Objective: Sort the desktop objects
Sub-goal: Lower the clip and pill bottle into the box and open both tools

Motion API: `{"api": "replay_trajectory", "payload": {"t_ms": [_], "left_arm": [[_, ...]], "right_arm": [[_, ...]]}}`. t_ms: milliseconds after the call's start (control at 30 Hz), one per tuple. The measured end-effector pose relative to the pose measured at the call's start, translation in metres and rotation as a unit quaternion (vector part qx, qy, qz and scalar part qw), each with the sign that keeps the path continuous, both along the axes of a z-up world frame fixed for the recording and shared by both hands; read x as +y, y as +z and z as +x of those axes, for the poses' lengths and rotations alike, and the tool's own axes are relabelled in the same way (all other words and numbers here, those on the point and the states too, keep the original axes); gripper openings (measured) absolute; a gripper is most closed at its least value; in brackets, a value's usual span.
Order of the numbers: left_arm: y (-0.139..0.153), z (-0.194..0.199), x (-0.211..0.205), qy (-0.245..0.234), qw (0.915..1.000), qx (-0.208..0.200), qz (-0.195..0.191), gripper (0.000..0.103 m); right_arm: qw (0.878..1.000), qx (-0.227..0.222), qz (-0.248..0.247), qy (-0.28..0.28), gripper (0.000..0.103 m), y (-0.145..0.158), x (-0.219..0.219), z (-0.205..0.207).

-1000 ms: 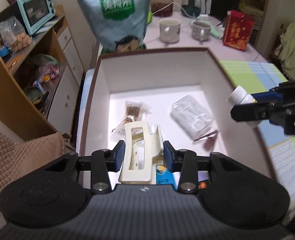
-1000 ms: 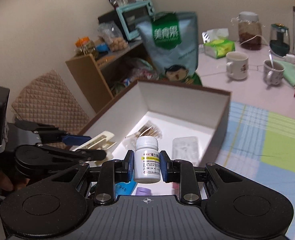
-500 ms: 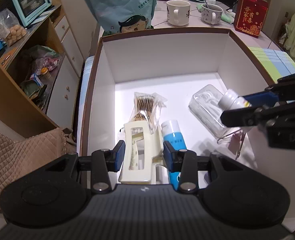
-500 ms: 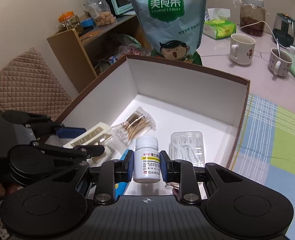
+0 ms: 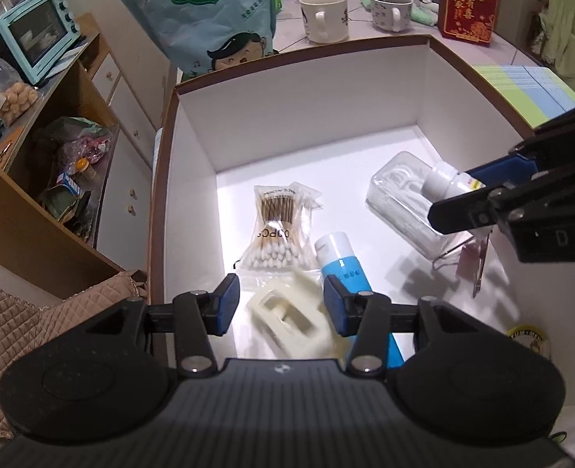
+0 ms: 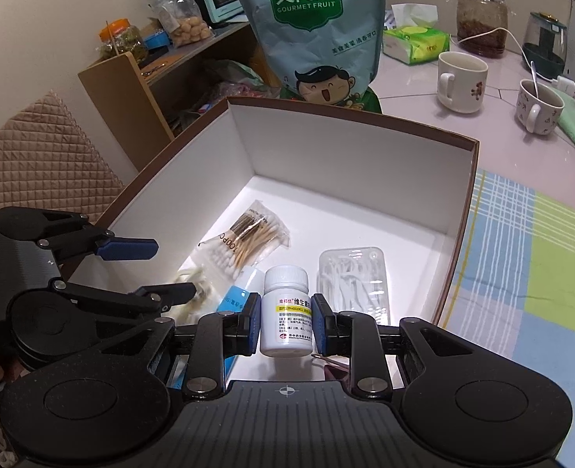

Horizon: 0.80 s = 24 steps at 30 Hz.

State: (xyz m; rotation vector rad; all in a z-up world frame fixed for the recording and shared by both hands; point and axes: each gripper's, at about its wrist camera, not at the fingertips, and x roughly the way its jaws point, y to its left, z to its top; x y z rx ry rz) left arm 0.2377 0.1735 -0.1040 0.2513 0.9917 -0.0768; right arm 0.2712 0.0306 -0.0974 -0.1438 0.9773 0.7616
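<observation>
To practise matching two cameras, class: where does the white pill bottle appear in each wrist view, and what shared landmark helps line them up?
Left wrist view: the white pill bottle is at the right edge, clamped in the right hand-held gripper, over the clear plastic case.
Right wrist view: bottom centre, upright between the blue pads.
Shared landmark: the cotton swab packet on the box floor.

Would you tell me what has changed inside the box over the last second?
The left gripper opened and let the cream hair clip drop onto the box floor. The right gripper moved lower into the box, still clamping the white pill bottle. Swabs, tube and floss case stayed put.
</observation>
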Motion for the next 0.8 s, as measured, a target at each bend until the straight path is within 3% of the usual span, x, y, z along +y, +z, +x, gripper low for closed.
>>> {"api": "replay_trajectory", "payload": {"t_ms": [567,767,800], "left_arm": [[0.019,-0.003,0.012,0.000,0.9996,-0.012,-0.027,0.047],[0.025,0.001,0.016,0.004,0.9994,-0.019,-0.028,0.057],[0.026,0.001,0.017,0.006,0.9994,-0.021,-0.029,0.062]], "right_arm": [[0.999,-0.003,-0.028,0.015,0.026,-0.013,0.016,-0.005],[1.000,-0.002,-0.011,-0.002,0.027,-0.012,0.019,0.001],[1.000,0.002,-0.009,-0.002,0.043,-0.013,0.019,0.001]]}}
